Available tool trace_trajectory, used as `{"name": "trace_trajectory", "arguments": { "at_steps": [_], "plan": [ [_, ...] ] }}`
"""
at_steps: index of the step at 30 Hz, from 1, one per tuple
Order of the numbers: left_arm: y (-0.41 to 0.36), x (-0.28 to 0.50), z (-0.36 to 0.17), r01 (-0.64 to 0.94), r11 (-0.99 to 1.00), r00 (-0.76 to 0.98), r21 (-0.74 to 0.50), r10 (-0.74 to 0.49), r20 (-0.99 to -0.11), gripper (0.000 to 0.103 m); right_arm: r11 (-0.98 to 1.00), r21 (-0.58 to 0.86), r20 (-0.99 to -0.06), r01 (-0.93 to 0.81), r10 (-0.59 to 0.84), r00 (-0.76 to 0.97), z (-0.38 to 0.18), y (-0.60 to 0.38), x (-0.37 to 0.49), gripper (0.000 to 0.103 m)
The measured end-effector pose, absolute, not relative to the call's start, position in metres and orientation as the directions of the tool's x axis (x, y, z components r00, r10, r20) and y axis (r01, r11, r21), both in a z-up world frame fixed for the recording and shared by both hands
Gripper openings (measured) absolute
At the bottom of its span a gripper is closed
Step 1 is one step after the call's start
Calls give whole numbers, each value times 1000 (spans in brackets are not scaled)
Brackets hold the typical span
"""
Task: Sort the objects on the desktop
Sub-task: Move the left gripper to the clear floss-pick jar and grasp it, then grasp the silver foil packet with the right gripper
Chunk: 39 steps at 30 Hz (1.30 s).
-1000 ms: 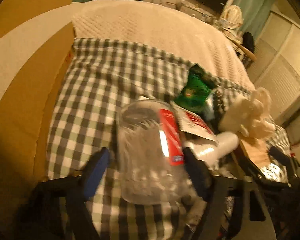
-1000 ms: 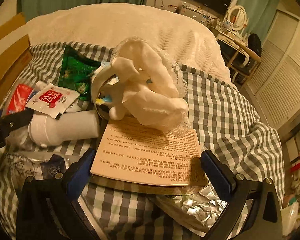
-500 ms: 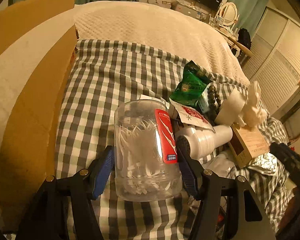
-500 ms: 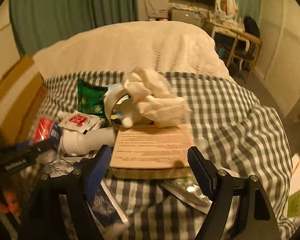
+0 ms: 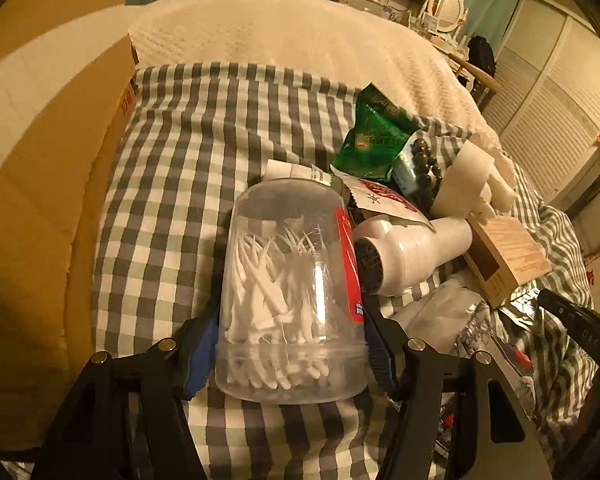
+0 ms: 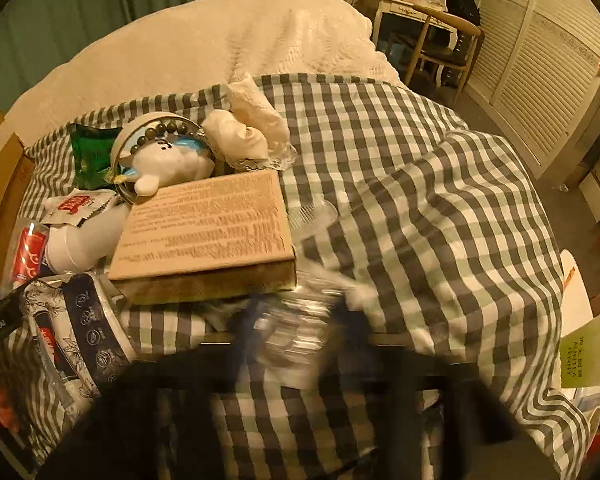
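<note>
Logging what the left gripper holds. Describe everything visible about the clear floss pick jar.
The clear floss pick jar is a see-through plastic cylinder with a domed far end, a ringed section nearest the camera, and a red label strip down its right side. White floss picks fill it. It lies tilted above the checked cloth, clamped between the left gripper's blue pads.

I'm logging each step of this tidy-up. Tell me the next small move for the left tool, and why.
Probably lift the clear jar straight up off the checked cloth. The left tool has its blue pads against both sides of the jar near its base, and the white bottle lies close beside it, so sliding sideways risks knocking it.
</note>
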State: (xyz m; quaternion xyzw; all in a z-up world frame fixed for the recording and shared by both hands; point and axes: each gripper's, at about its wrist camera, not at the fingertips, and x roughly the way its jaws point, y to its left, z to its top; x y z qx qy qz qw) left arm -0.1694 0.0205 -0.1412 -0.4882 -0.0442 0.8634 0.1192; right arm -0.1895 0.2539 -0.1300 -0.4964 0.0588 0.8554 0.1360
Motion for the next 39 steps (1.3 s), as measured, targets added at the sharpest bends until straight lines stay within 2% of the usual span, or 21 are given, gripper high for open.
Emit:
{"name": "trace_trajectory", "arguments": {
  "at_steps": [1, 8, 9, 10, 12, 15, 17, 20, 23, 25, 26, 27, 31, 35, 36, 37, 39],
  "plan": [
    [19, -168, -140, -162, -966, -494, -202, 256, -831, 65, -958, -21, -867, -287, 160, -473, -130, 257, -187, 0],
    [7, -156, -130, -150, -962, -490, -228, 272, -828, 65, -958, 71, -862, -276, 80, -501, -112, 248, -168, 1],
    [7, -155, -130, -149, -963, -493, -225, 270, -827, 65, -953, 74, -863, -294, 87, -498, -111, 249, -165, 13],
    [7, -153, -130, -149, -964, -495, -221, 267, -827, 65, -946, 71, -861, -317, 102, -498, -110, 250, -160, 37],
    [10, -150, -130, -155, -965, -500, -211, 260, -826, 65, -929, 89, -864, -359, 107, -491, -112, 257, -153, 55],
    [14, -152, -133, -160, -966, -497, -203, 256, -829, 65, -908, 198, -871, -368, 9, -491, -124, 267, -157, 54],
    [15, -153, -135, -161, -966, -492, -201, 255, -832, 65, -909, 211, -872, -359, -9, -490, -132, 266, -164, 51],
    [16, -155, -138, -168, -966, -496, -197, 256, -830, 65, -907, 241, -865, -346, -38, -500, -143, 267, -177, 32],
    [18, -155, -138, -174, -967, -505, -188, 251, -826, 65, -894, 267, -855, -360, -48, -516, -153, 271, -182, 25],
    [18, -153, -136, -176, -966, -507, -187, 252, -824, 65, -886, 281, -839, -368, -41, -542, -147, 272, -176, 14],
    [17, -151, -135, -177, -966, -513, -188, 254, -820, 65, -885, 287, -833, -366, -42, -552, -143, 273, -173, 13],
    [16, -150, -133, -178, -965, -518, -191, 257, -816, 65, -886, 291, -827, -362, -42, -561, -137, 272, -170, 0],
    [14, -142, -122, -193, -961, -532, -200, 273, -802, 65, -911, 252, -807, -325, -13, -590, -111, 262, -156, 0],
    [13, -139, -122, -186, -961, -522, -203, 271, -808, 65, -897, 297, -800, -327, -47, -598, -106, 263, -152, 1],
    [13, -140, -123, -184, -961, -520, -205, 272, -810, 65, -874, 339, -802, -348, -76, -592, -112, 270, -153, 7],
    [13, -140, -123, -183, -962, -519, -204, 271, -810, 65, -857, 368, -803, -362, -97, -588, -118, 272, -156, 23],
    [15, -141, -124, -186, -962, -522, -198, 268, -810, 65, -821, 410, -813, -398, -130, -568, -138, 282, -159, 32]
  ]
}}
